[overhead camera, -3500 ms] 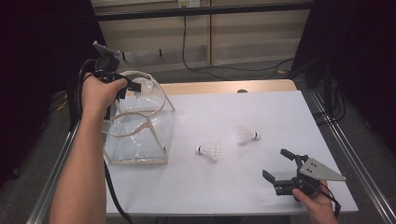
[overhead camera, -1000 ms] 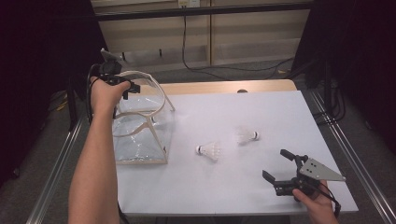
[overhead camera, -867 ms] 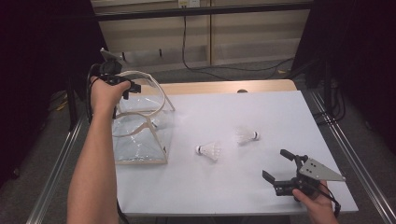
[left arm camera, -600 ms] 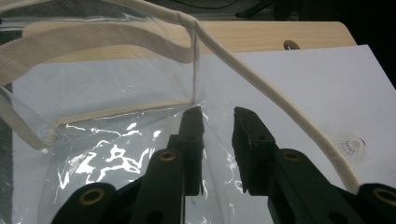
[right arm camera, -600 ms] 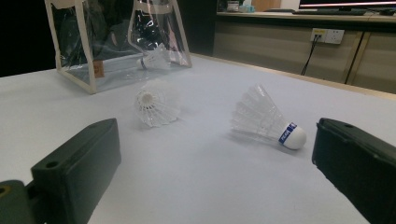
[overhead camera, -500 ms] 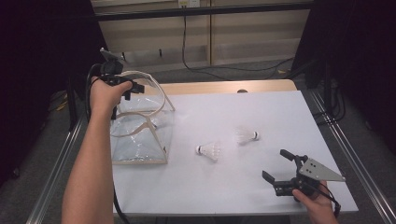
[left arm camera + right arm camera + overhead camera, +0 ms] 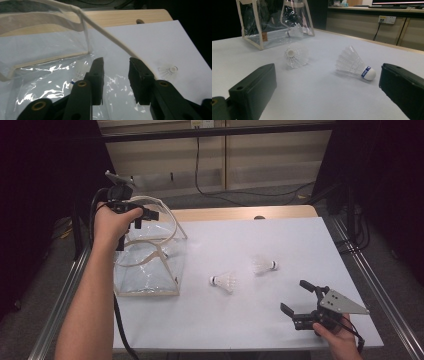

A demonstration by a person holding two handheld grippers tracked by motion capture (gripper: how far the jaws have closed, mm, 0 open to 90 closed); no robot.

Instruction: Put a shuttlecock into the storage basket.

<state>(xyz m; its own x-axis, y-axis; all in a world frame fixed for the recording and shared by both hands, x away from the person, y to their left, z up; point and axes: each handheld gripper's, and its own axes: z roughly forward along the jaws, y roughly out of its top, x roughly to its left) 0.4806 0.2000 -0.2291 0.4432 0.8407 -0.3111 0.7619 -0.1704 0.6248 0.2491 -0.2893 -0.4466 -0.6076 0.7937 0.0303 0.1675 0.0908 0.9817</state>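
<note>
A white table (image 7: 240, 320) fills the scene. At its left stands a clear plastic bag (image 7: 150, 265), light and floppy, with one shuttlecock (image 7: 294, 31) inside; take it by the stiffer trim. The left gripper (image 7: 116, 75), above it, has just been opening and grips nothing. Two feathery, crushable shuttlecocks (image 7: 225, 281) (image 7: 263, 265) lie before the wide-open, empty right gripper (image 7: 302, 299); pinch their cork tips.

High view: overhead, forward-down | left gripper view: close above clear bag (image 7: 50, 82) | right gripper view: table-level, facing same bag (image 7: 274, 22)

A wall socket (image 7: 387, 19) sits behind the white table (image 7: 240, 320).
</note>
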